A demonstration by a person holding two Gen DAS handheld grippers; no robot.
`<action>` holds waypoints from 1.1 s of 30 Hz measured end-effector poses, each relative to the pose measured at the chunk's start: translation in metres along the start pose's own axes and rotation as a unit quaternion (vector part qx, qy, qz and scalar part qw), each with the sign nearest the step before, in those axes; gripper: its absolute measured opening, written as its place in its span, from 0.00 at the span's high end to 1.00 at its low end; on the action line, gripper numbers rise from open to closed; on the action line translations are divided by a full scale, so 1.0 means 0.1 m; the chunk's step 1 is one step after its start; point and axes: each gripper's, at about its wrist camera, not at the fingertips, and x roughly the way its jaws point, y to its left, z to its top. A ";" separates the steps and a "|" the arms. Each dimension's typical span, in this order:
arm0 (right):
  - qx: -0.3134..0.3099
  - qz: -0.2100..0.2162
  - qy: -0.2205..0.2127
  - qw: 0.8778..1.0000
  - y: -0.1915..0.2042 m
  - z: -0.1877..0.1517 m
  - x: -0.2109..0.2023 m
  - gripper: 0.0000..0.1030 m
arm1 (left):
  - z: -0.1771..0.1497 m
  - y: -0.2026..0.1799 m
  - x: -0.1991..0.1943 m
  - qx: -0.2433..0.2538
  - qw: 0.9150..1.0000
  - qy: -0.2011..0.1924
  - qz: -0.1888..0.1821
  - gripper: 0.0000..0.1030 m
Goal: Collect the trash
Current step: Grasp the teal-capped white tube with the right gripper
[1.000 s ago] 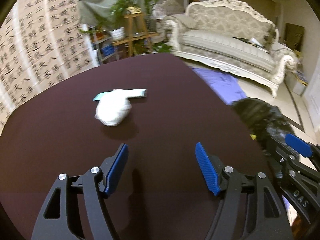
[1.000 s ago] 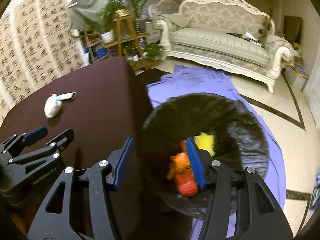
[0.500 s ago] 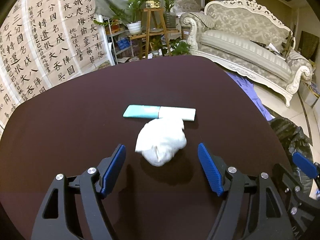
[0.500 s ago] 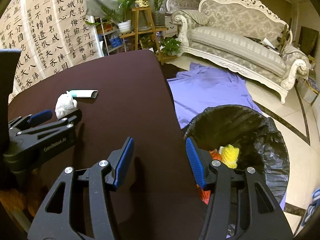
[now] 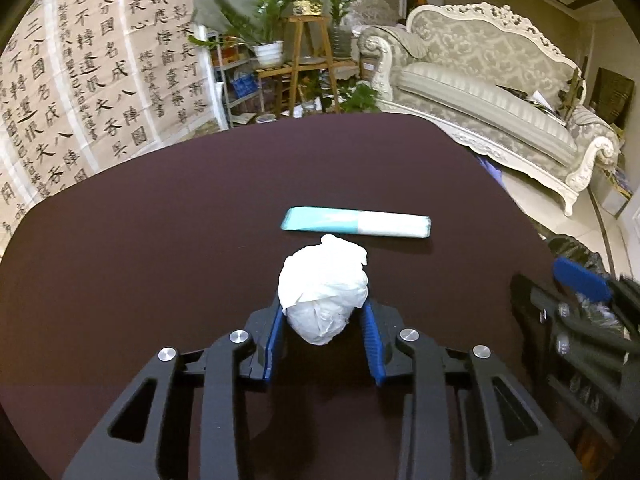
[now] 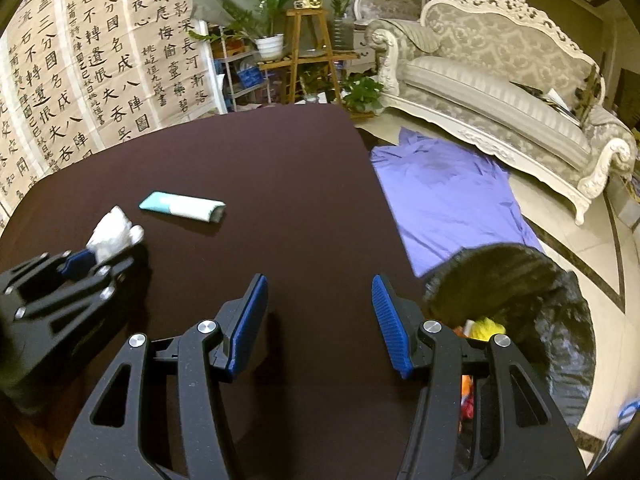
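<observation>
A crumpled white tissue wad [image 5: 324, 292] lies on the dark brown table [image 5: 160, 260]. My left gripper [image 5: 322, 314] has its jaws closing around the wad, and both blue pads touch its sides. In the right wrist view the same wad [image 6: 114, 232] sticks out of the left gripper [image 6: 80, 260]. Just beyond the wad lies a flat teal-and-white wrapper [image 5: 356, 226], which the right wrist view shows too [image 6: 182, 206]. My right gripper [image 6: 319, 282] hangs open over the table near its right edge, with nothing between its fingers.
A bin lined with a black bag [image 6: 520, 280] stands on the floor right of the table, with yellow and orange trash inside. A purple cloth [image 6: 448, 192] lies on the floor beyond it. A pale sofa [image 6: 500, 80] and a wooden plant stand [image 6: 308, 40] are further back.
My left gripper moved forward over the table to the tissue wad and its jaws closed in on it. My right gripper swung left from above the bin to above the table.
</observation>
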 end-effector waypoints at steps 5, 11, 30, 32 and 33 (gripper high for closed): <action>-0.007 0.001 -0.002 1.000 0.13 0.17 0.14 0.49 | -0.06 0.34 -0.04 -0.018 1.000 0.004 0.023 0.67; -0.002 -0.001 -0.003 1.000 0.21 0.42 0.33 0.49 | -0.10 0.74 -0.04 -0.047 0.998 0.010 0.049 0.67; -0.072 0.008 0.015 0.997 0.70 0.18 0.20 0.44 | -0.17 1.22 -0.08 -0.084 0.993 0.014 0.079 0.67; -0.067 0.015 0.011 0.998 0.73 0.19 0.16 0.44 | -0.17 1.21 -0.09 -0.081 0.993 0.014 0.083 0.67; -0.067 0.017 0.007 0.998 0.75 0.20 0.14 0.44 | -0.17 1.20 -0.09 -0.079 0.993 0.014 0.084 0.67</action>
